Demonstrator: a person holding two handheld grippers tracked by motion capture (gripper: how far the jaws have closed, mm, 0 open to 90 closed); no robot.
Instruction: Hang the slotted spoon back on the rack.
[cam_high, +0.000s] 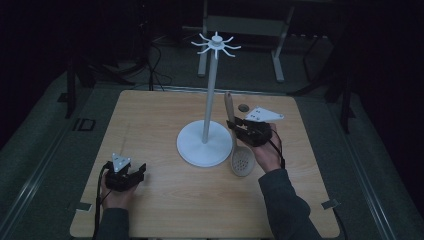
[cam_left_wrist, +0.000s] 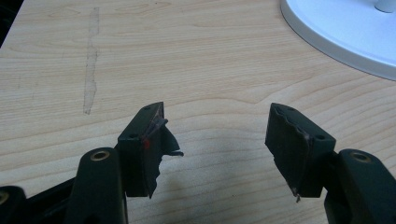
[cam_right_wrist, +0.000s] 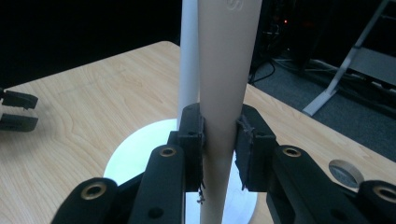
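- Holding the slotted spoon (cam_high: 235, 137) by its long handle, the right gripper (cam_high: 239, 126) has both black pads squeezed tight on it, one on each side.
- The spoon's round bowl with little holes rests low near the surface (cam_high: 165, 200), just beside the white stand's base (cam_high: 192, 150). The handle tip points up and away.
- The spoon looks light and stiff, like pale plastic or wood. It probably won't bend or break easily.
- Its handle looks smooth, so it could slip or swing if the grip is loose. I think the middle of the handle, where it is held now, is a good spot, because the bowl end is heavier and wide.
- The handle end may have a hole for hanging, but I cannot tell from here.
- The white stand (cam_high: 209, 95) has a tall pole and small hooks (cam_high: 216, 45) on top.
- A small round thing (cam_high: 243, 107) lies on the surface behind the right gripper.
- The left gripper (cam_high: 131, 175) rests on the surface well apart from the spoon, with its jaws apart and nothing between them.
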